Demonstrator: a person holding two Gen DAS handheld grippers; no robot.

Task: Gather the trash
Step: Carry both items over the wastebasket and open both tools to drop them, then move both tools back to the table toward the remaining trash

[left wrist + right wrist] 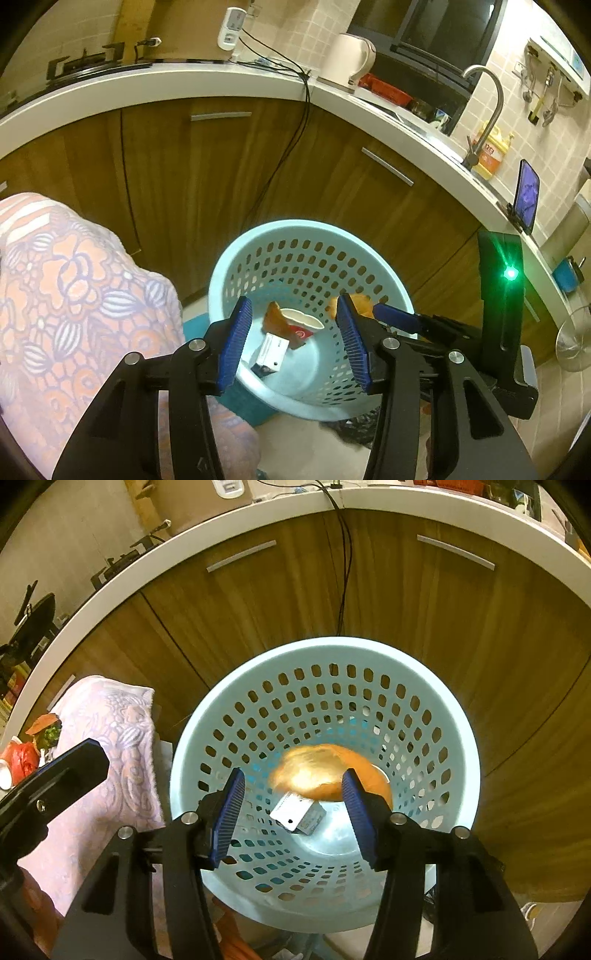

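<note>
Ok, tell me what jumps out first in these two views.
The pale blue perforated basket fills the middle of both views, standing on the floor before wooden cabinets. A blurred orange piece sits between the open right claw fingers, above a small white box.

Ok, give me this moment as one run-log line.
left gripper: open, empty | right gripper: open, over basket | blurred orange item between jaws, over basket | in basket: paper cup, small white box
</note>
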